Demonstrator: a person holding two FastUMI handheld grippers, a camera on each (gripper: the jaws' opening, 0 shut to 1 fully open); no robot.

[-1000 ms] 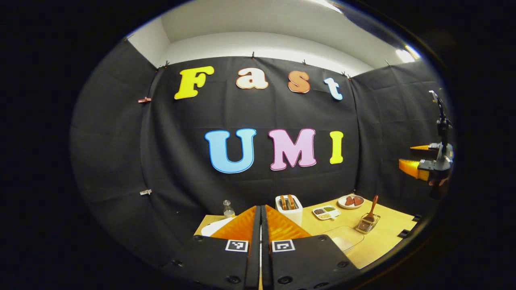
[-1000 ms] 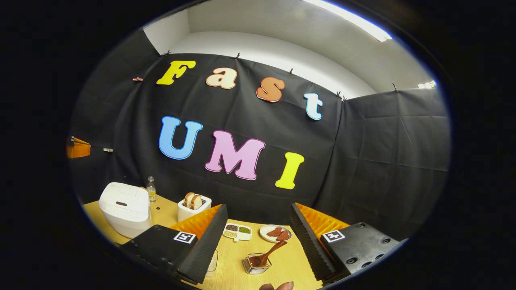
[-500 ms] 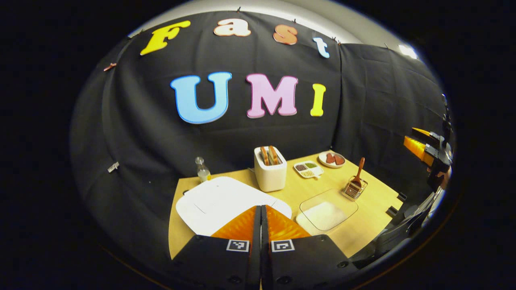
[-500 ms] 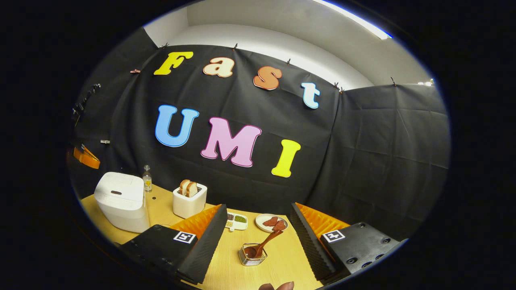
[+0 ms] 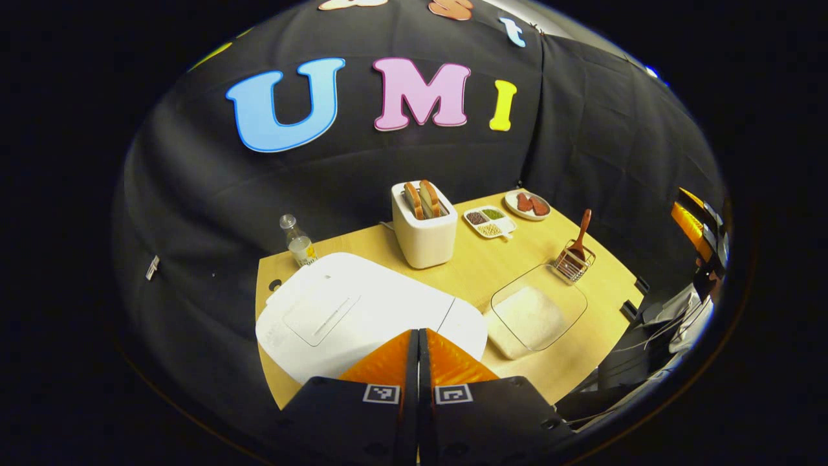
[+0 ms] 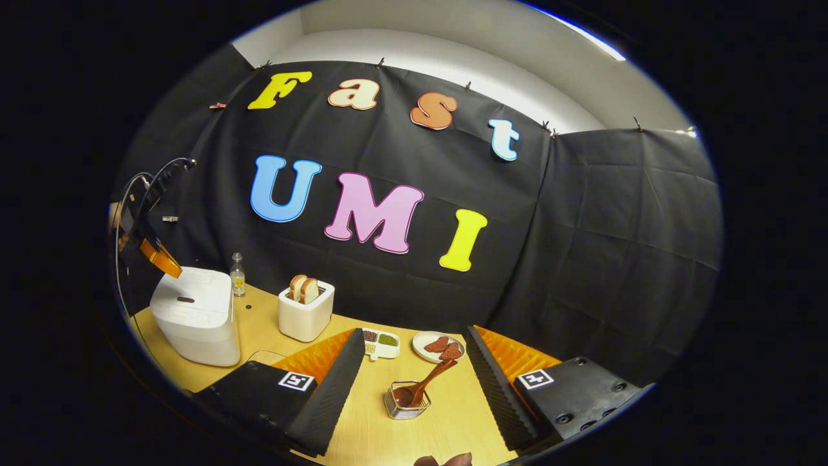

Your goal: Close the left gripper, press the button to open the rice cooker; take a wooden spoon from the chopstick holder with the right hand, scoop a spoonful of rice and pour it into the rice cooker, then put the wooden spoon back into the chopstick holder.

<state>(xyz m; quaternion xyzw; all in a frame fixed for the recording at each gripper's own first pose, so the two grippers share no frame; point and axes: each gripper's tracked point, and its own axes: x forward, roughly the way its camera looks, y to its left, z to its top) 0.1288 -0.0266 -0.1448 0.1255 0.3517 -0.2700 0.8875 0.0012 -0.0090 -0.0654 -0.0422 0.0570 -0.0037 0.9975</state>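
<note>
In the left gripper view, the left gripper (image 5: 418, 336) hung with jaws pressed together over the near edge of the white rice cooker (image 5: 362, 317), its lid down.

In the right gripper view, the right gripper (image 6: 414, 369) held its jaws spread, empty, the wooden spoon (image 6: 424, 387) standing between them in the chopstick holder (image 6: 406, 402) on the tabletop (image 6: 446, 427).

White rice cooker (image 5: 362, 317), brown wooden spoon (image 5: 581, 228)

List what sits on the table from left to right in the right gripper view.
Rice cooker → bottle → toaster → divided dish → spoon holder → plate.
</note>
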